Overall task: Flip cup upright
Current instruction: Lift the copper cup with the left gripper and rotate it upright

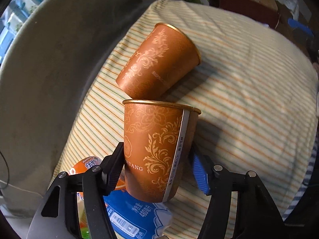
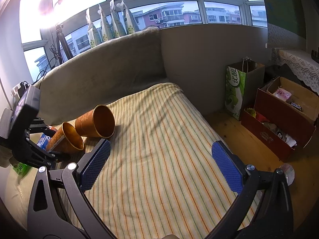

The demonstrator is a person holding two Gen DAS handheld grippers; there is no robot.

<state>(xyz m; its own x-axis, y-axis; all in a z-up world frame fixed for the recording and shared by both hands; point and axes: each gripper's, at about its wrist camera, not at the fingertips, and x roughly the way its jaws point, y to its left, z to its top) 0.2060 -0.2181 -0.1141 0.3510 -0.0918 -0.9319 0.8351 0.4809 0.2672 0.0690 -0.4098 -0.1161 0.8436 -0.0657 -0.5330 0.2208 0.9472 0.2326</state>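
Observation:
Two orange paper cups with gold floral print lie on a striped sheet [image 2: 159, 139]. My left gripper [image 1: 157, 169] is shut on the near cup [image 1: 157, 149], its pads on the cup's lower body and the gold rim pointing away. In the right wrist view this held cup [image 2: 67, 139] lies tilted on its side with its mouth open toward the camera. The second cup [image 1: 159, 61] lies on its side just beyond it, and shows in the right wrist view [image 2: 97, 121] too. My right gripper [image 2: 160, 165] is open and empty over the sheet, right of both cups.
A grey cushion backrest [image 2: 103, 75] runs along the left behind the cups. Snack packets [image 1: 127, 217] lie under my left gripper. A green paper bag [image 2: 237, 91] and open red boxes [image 2: 279, 123] stand on the wooden floor at the right.

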